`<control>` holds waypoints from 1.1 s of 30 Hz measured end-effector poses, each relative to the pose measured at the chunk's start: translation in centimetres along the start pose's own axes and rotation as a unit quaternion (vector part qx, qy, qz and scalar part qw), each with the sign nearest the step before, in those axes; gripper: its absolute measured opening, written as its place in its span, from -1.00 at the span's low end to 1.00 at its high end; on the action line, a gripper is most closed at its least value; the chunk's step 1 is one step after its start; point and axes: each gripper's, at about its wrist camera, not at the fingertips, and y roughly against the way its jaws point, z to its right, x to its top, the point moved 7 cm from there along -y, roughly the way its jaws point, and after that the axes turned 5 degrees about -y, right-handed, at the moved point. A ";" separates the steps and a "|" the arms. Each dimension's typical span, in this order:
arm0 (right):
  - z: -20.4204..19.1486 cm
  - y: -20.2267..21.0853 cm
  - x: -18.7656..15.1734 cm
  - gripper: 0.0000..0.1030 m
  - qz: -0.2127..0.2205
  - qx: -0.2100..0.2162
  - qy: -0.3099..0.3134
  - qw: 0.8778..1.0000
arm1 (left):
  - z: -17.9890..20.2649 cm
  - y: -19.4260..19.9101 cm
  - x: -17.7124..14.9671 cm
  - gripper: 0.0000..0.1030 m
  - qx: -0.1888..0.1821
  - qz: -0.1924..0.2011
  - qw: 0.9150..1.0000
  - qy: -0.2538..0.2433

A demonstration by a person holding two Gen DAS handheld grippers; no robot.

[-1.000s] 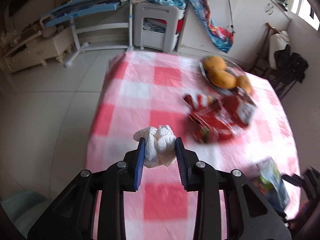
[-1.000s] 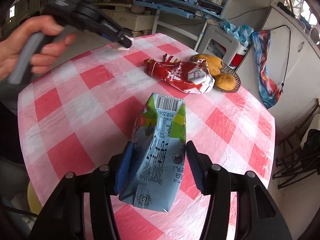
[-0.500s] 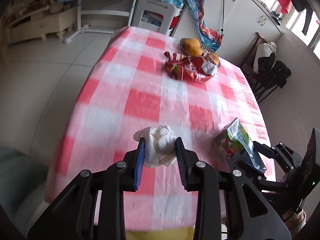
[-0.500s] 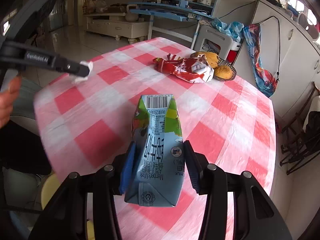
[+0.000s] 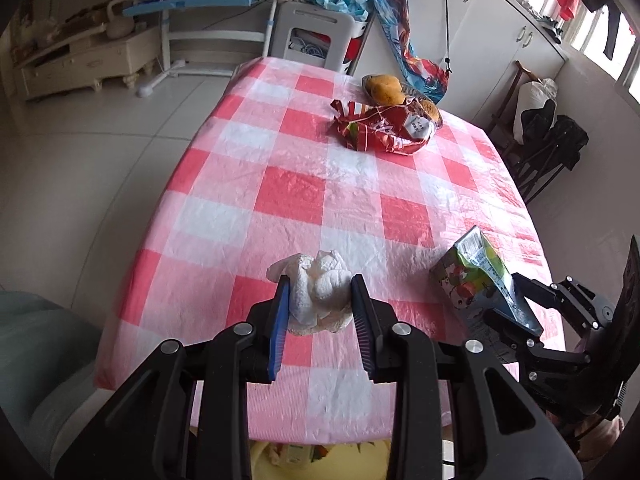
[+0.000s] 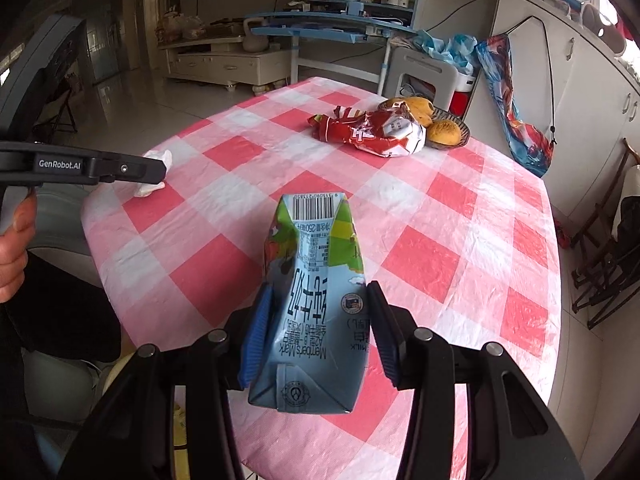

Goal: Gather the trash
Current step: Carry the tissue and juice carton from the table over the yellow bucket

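Note:
My left gripper [image 5: 319,296] is shut on a crumpled white tissue [image 5: 320,290] and holds it above the near edge of the red-and-white checked table [image 5: 296,188]. My right gripper [image 6: 318,304] is shut on a squashed milk carton [image 6: 314,296], also above the near edge; the carton shows in the left wrist view [image 5: 476,276]. A crumpled red snack bag [image 5: 384,128] lies at the far end of the table, also in the right wrist view [image 6: 372,130]. The left gripper with the tissue [image 6: 154,172] is at the left of the right wrist view.
A basket of yellow-orange fruit [image 6: 436,126] stands behind the snack bag. Something yellow [image 5: 280,454] shows below the near table edge. A white stool [image 5: 316,40], a blue desk and dark folding chairs [image 5: 548,148] stand around the table.
Both grippers have drawn back toward the near edge of the table with the tissue and the carton still held. The snack bag and fruit have not moved.

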 end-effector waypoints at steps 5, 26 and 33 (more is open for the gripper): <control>-0.8 -0.2 0.4 -0.09 0.003 0.009 0.008 1.000 | 0.8 0.4 0.7 -0.43 0.022 0.016 0.999 -0.026; -7.4 4.5 -1.8 -0.09 0.024 0.109 0.030 0.993 | 0.1 3.8 0.9 -0.43 0.073 0.063 0.994 -0.043; -12.1 5.6 -5.8 -0.09 -0.006 0.145 0.063 0.987 | -0.6 5.4 -1.7 -0.43 0.082 0.059 0.994 -0.035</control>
